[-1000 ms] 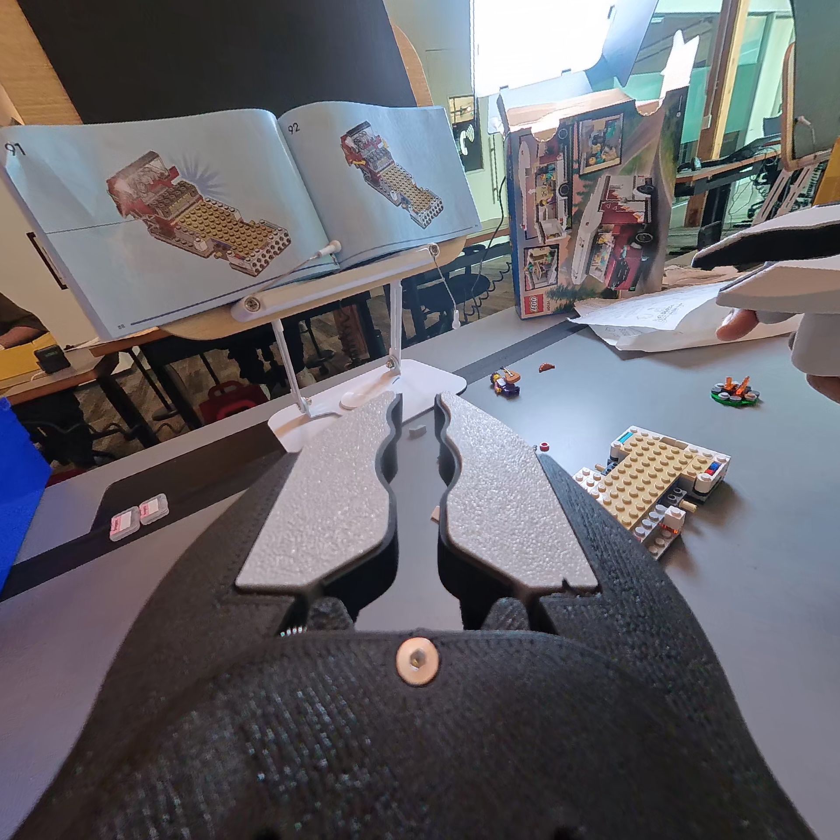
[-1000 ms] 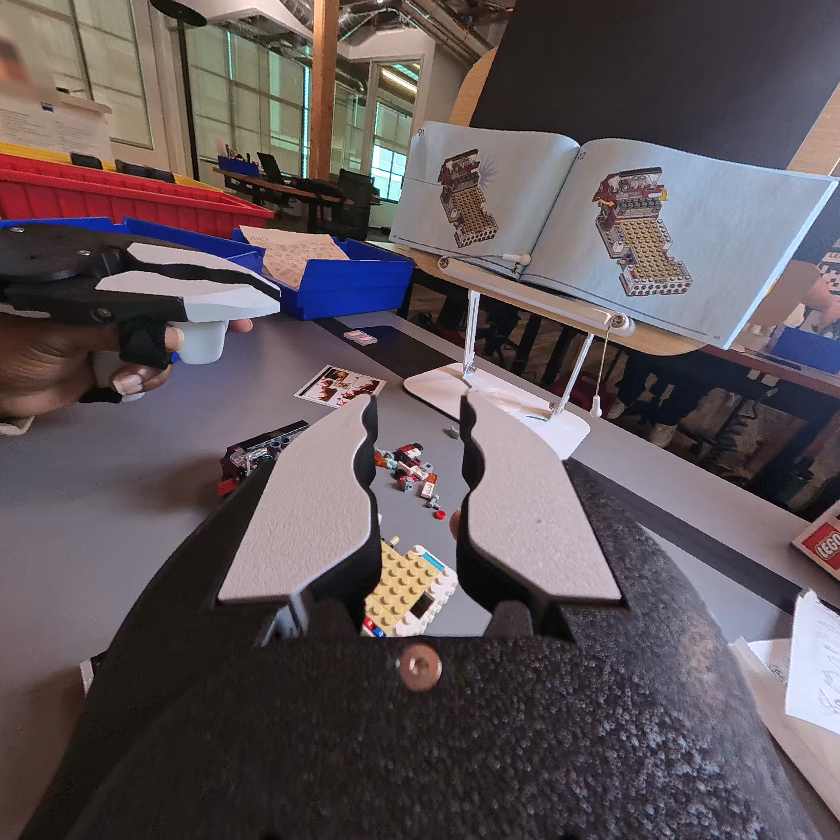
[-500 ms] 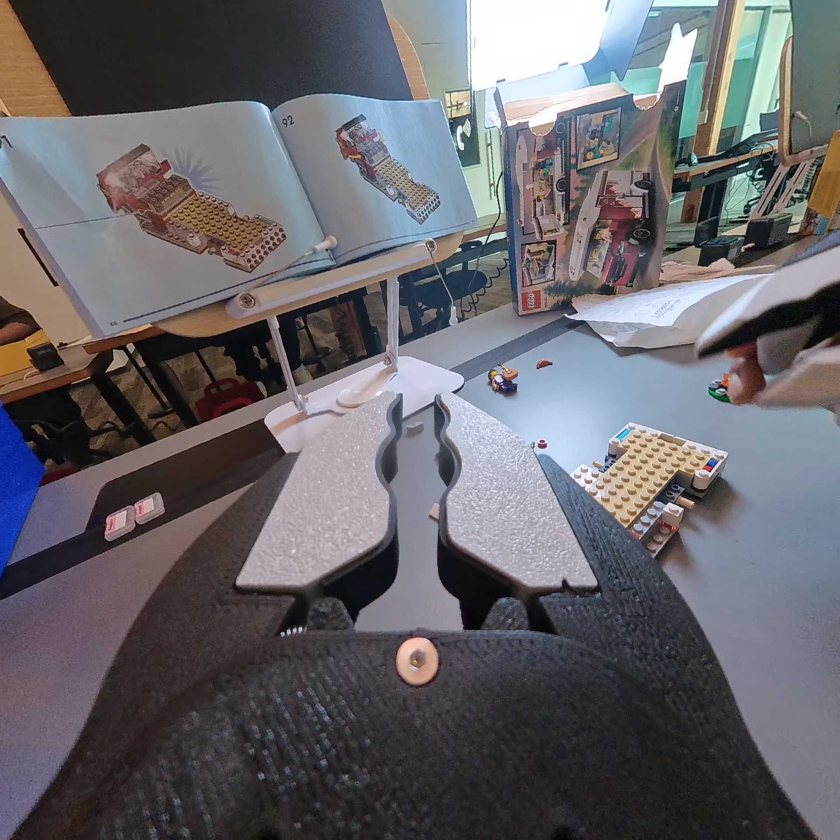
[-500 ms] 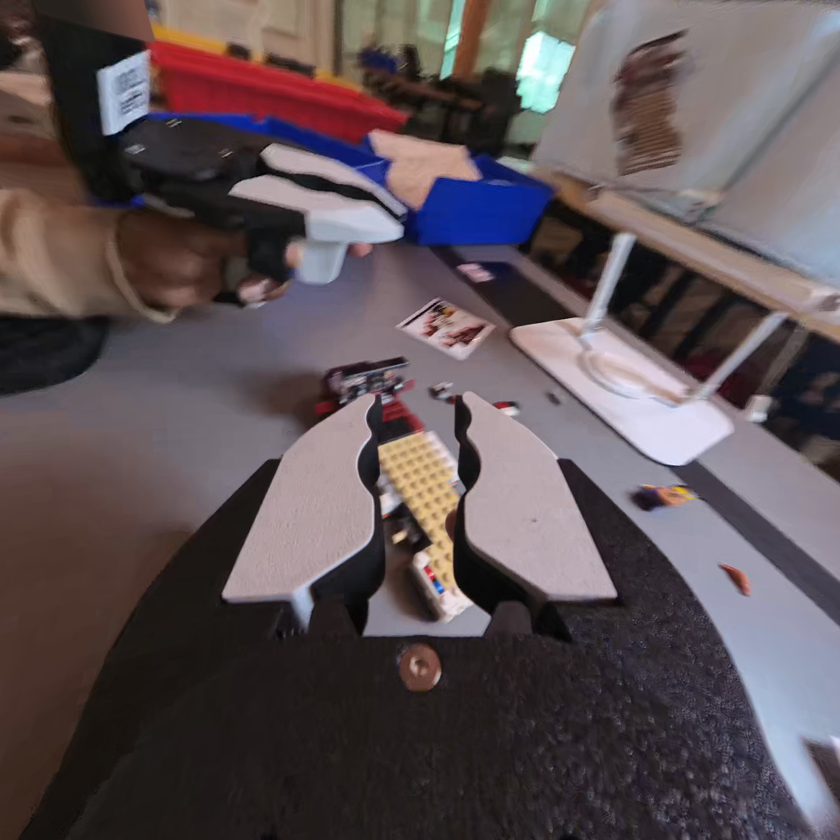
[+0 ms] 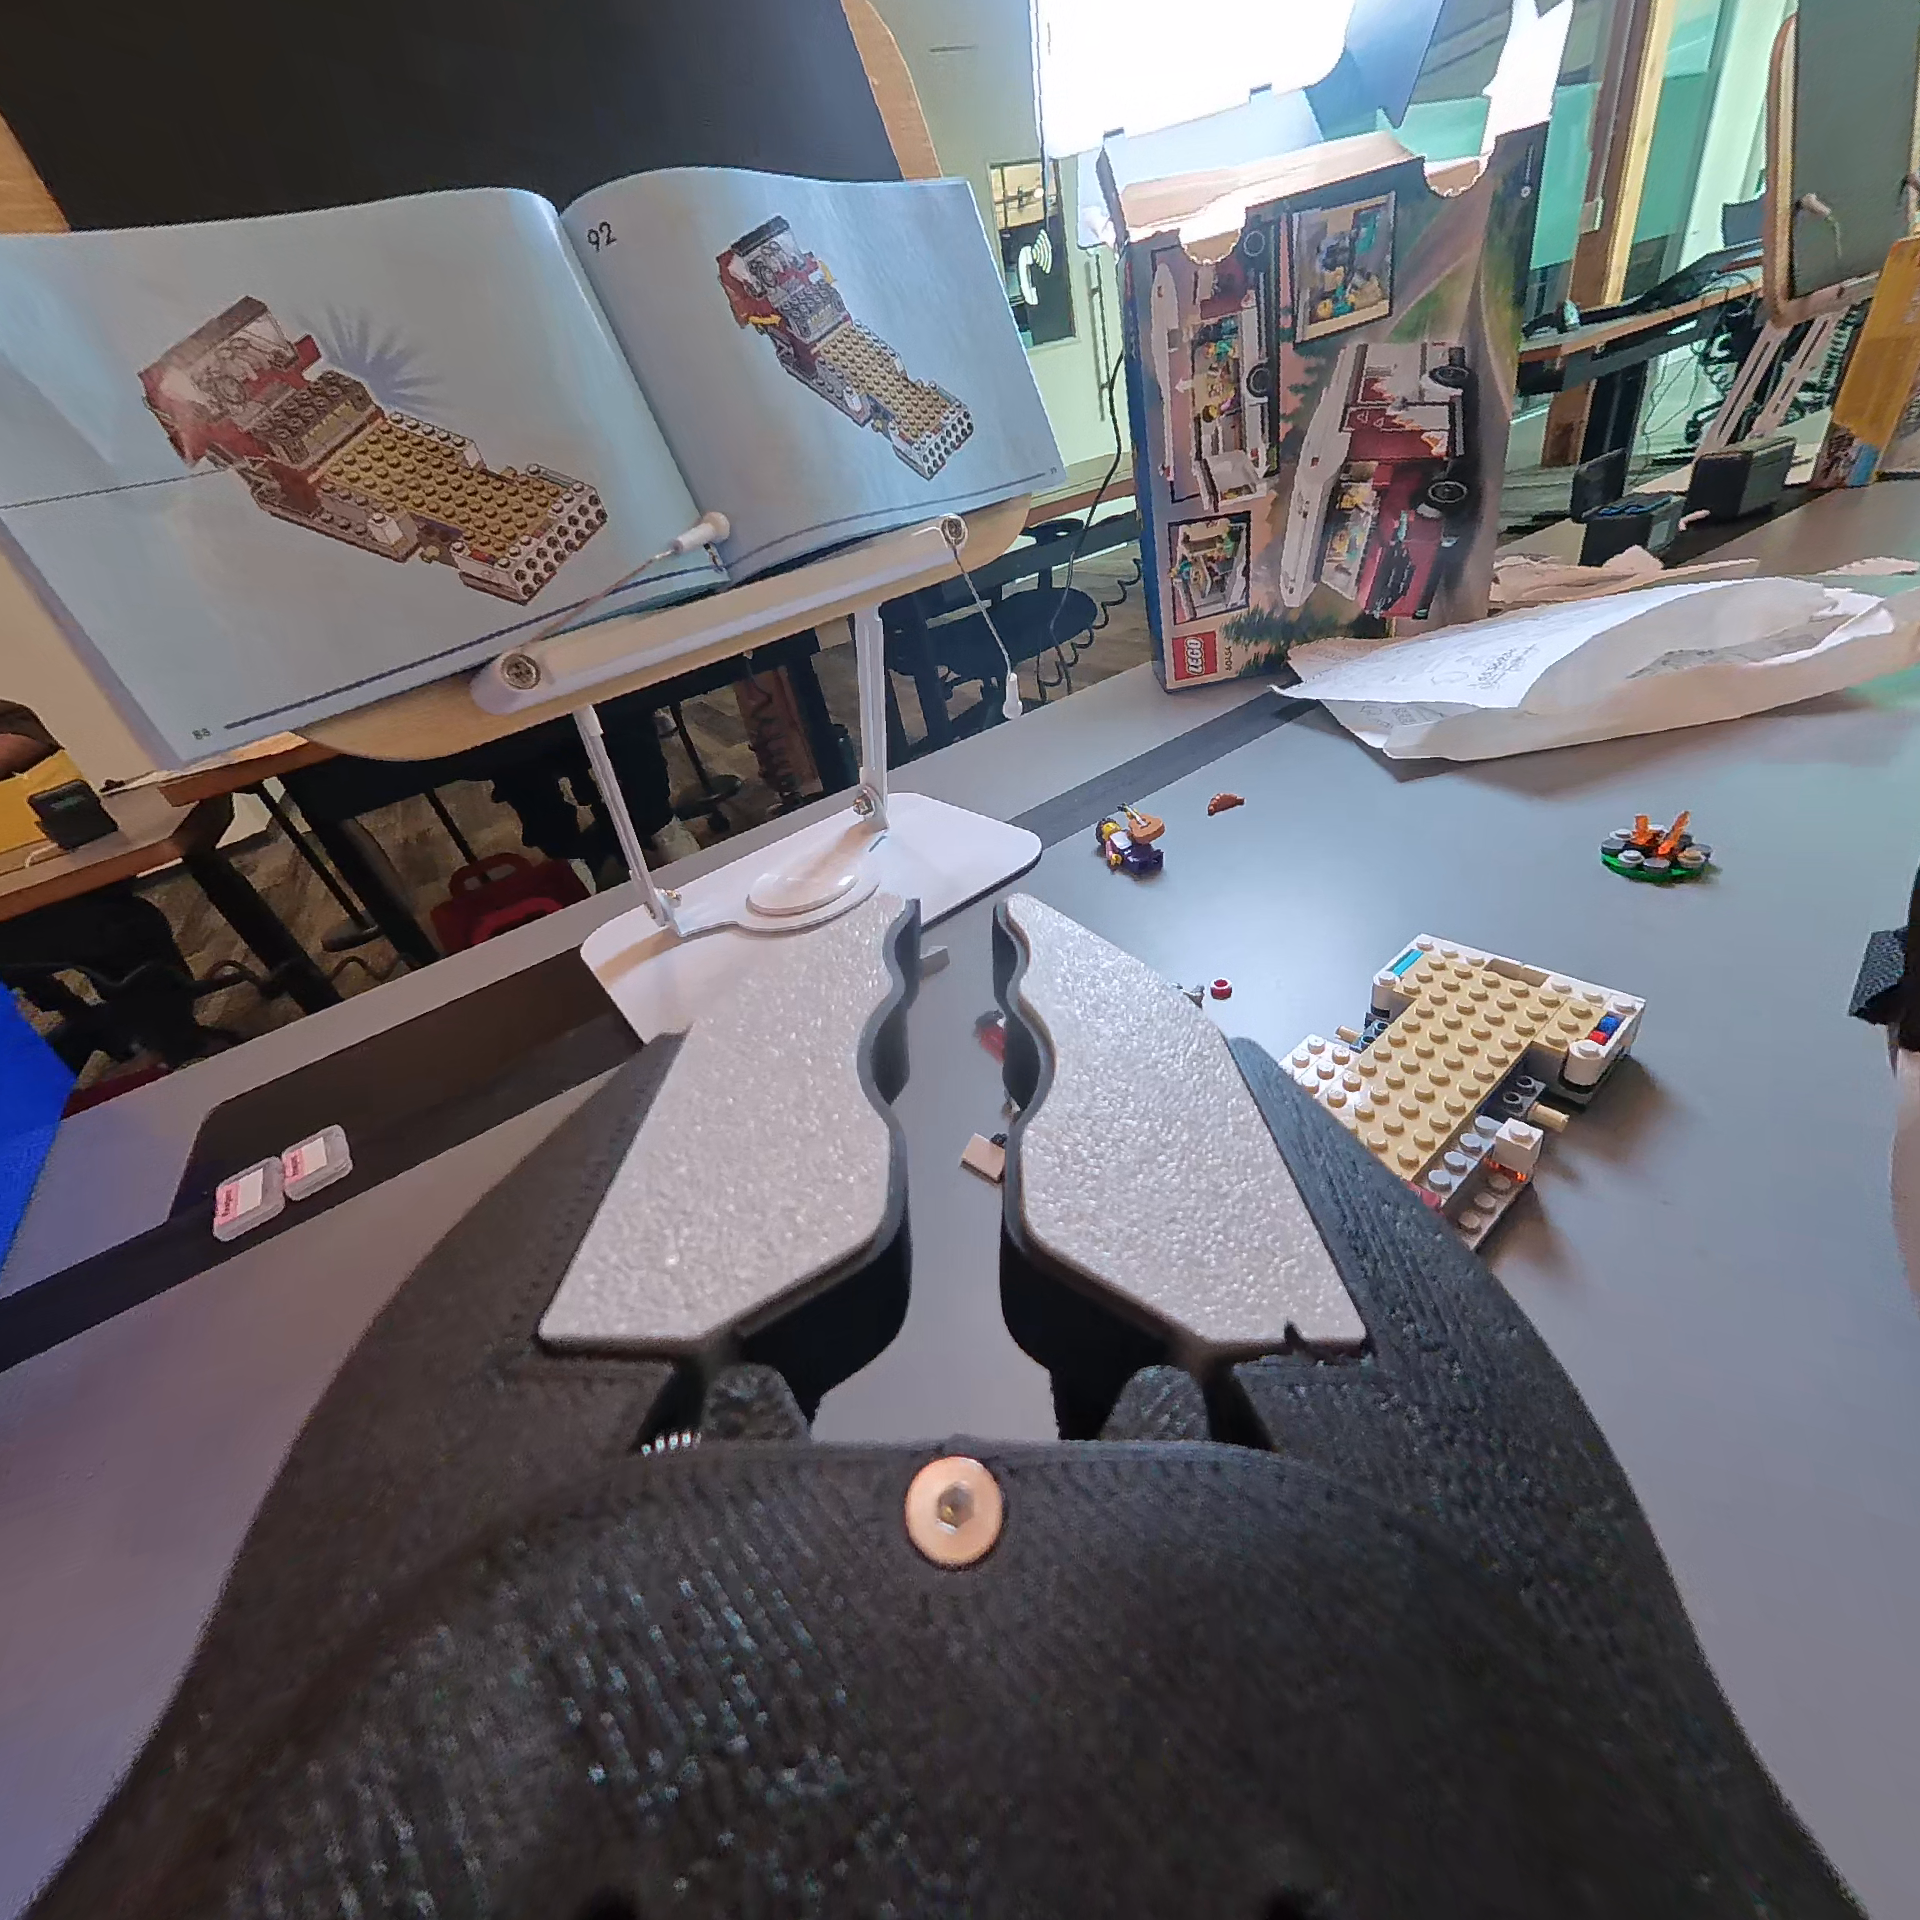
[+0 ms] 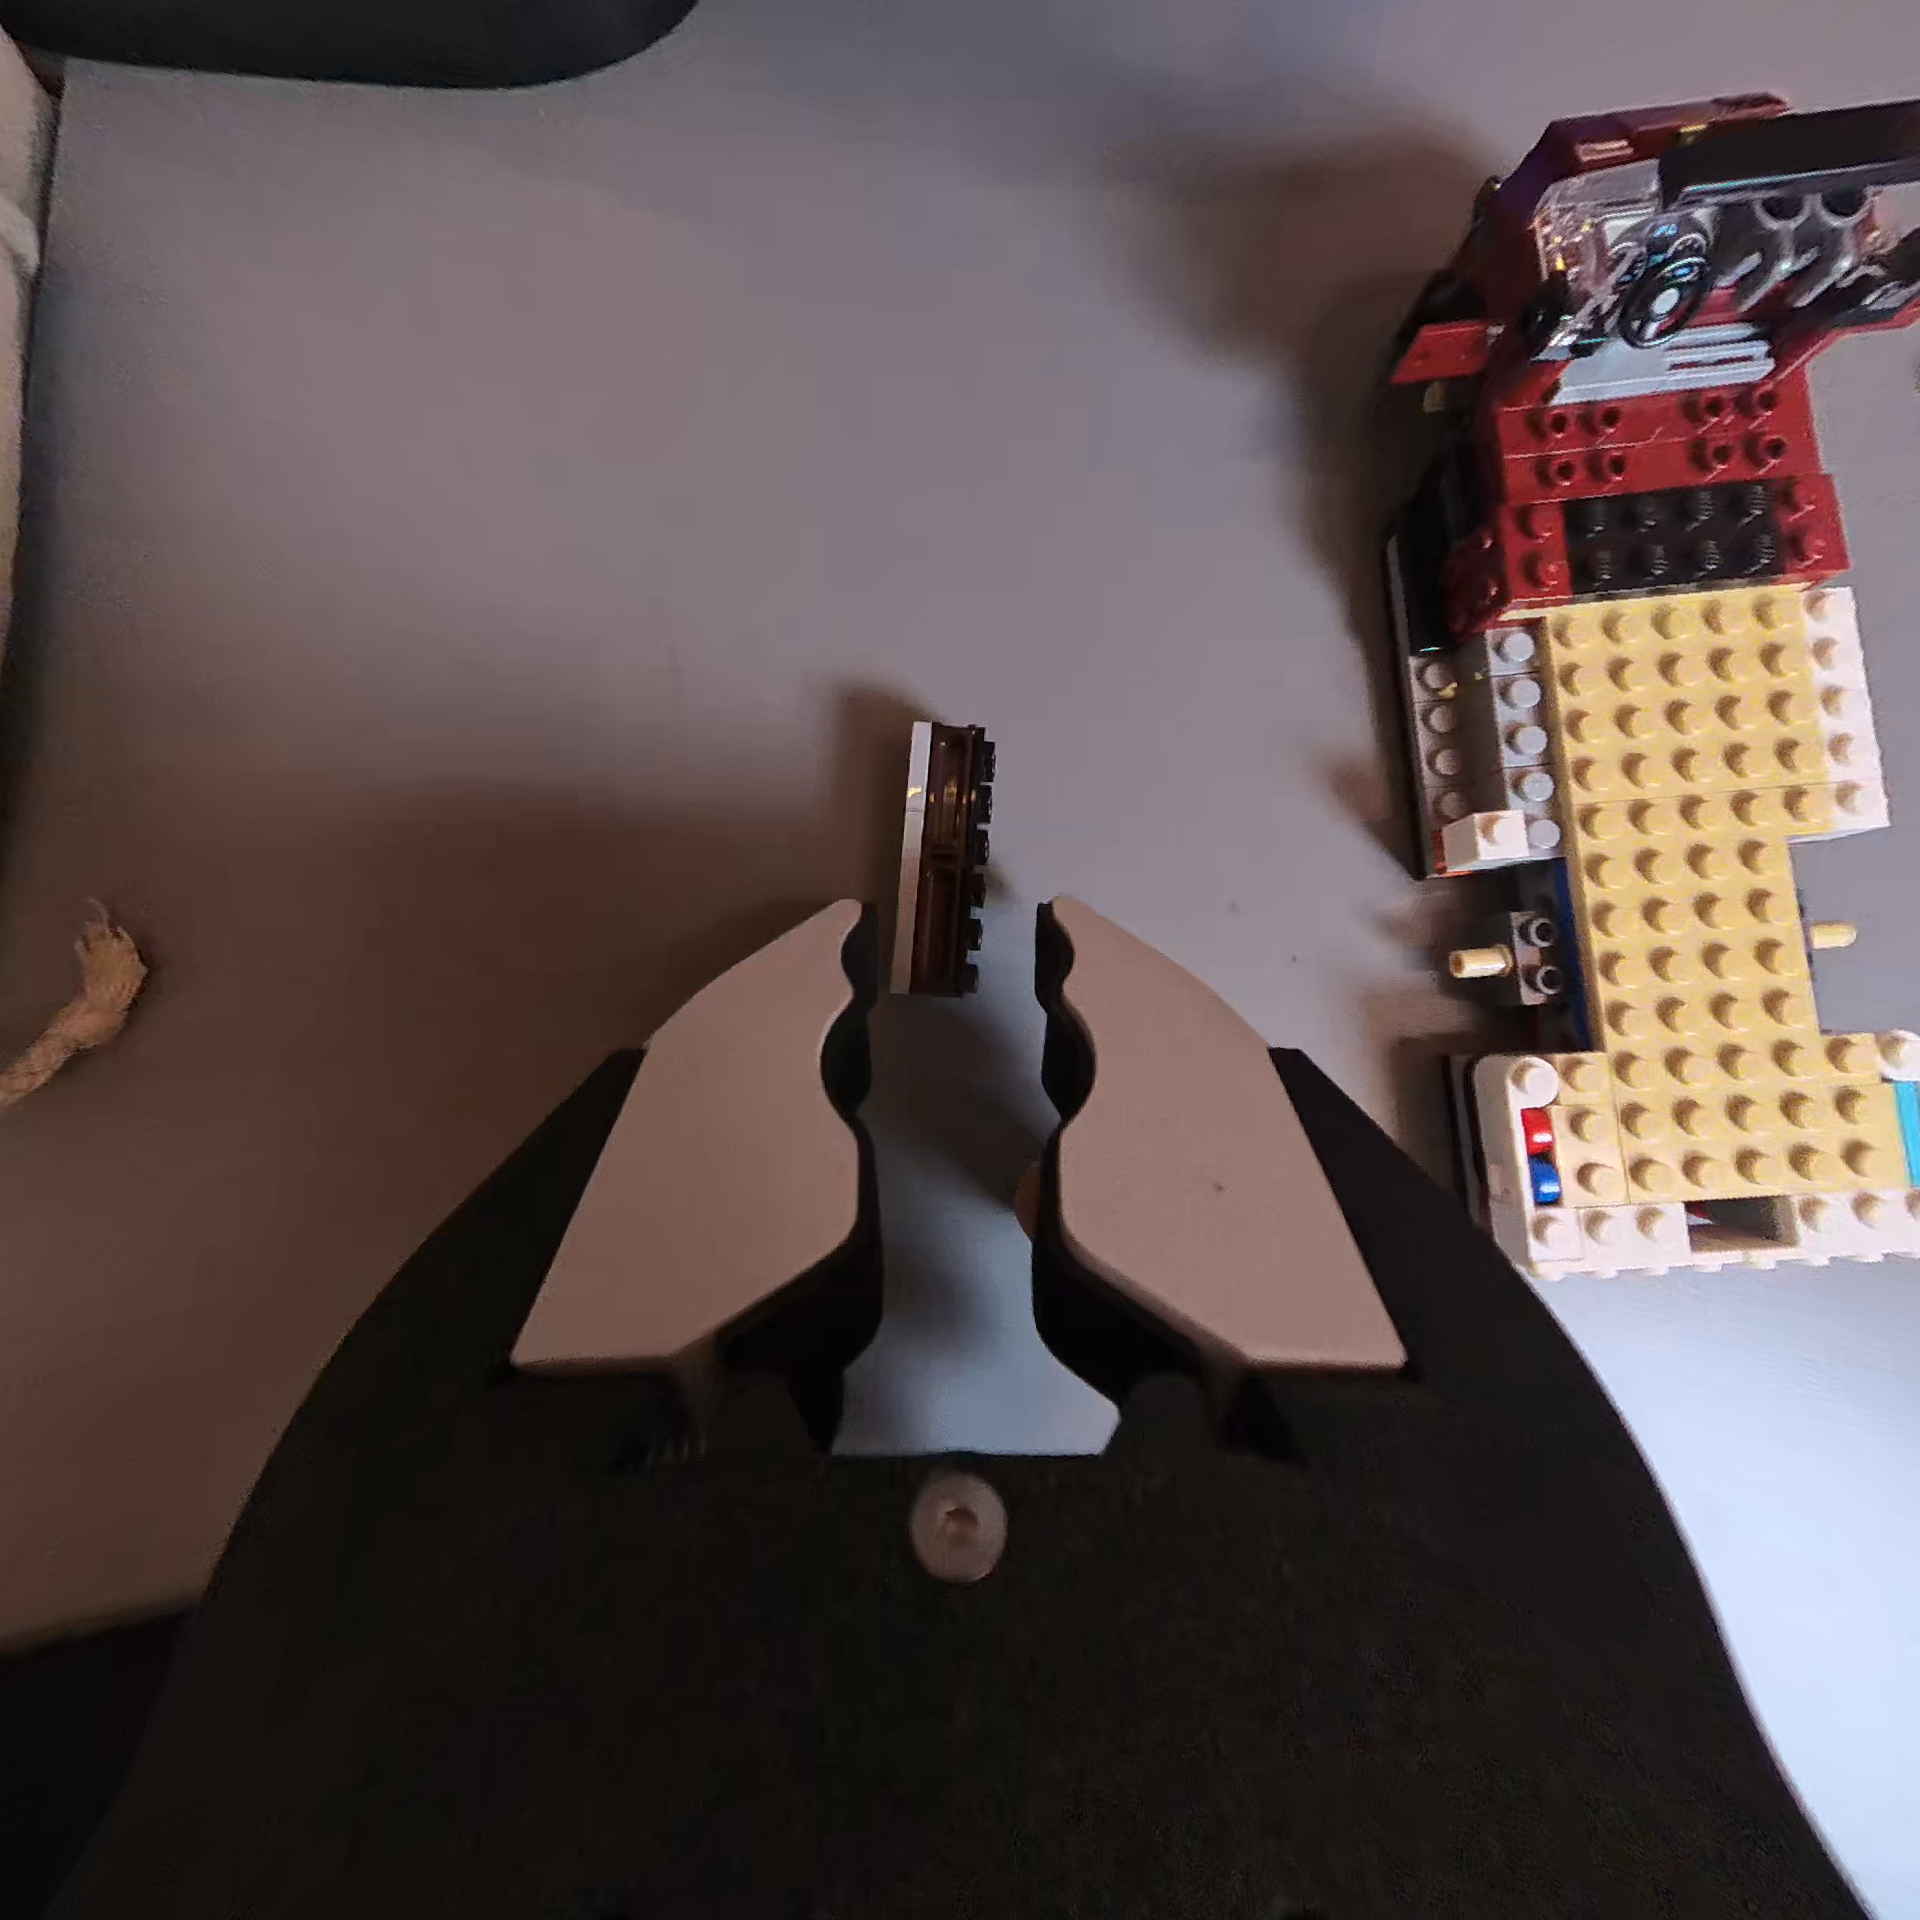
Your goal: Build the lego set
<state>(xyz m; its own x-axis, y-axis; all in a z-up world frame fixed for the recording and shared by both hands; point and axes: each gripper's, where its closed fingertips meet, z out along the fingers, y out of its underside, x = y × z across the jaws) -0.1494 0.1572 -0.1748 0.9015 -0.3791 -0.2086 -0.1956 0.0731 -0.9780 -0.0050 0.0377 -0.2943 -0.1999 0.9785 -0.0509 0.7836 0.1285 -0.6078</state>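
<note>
While the small brown-and-white brick piece (image 6: 940, 862) stands on edge on the grey table (image 6: 520, 468), the right gripper (image 6: 951, 914) straddles its near end, jaws apart, right pad clear of it. Risk: one-sided contact tips it. Left gripper (image 5: 956, 920) nearly closed, empty (only its view shows the instruction book (image 5: 436, 416); only the right shows the piece).

Matt grey tabletop (image 6: 520, 416) under glossy studded plastic bricks of the tan and dark red model (image 6: 1704, 831), the grippers' fingers (image 5: 1143, 1122) pebbled grey over coarse black printed plastic, smooth paper booklet (image 5: 416, 416) on a satin white stand (image 5: 831, 862).
</note>
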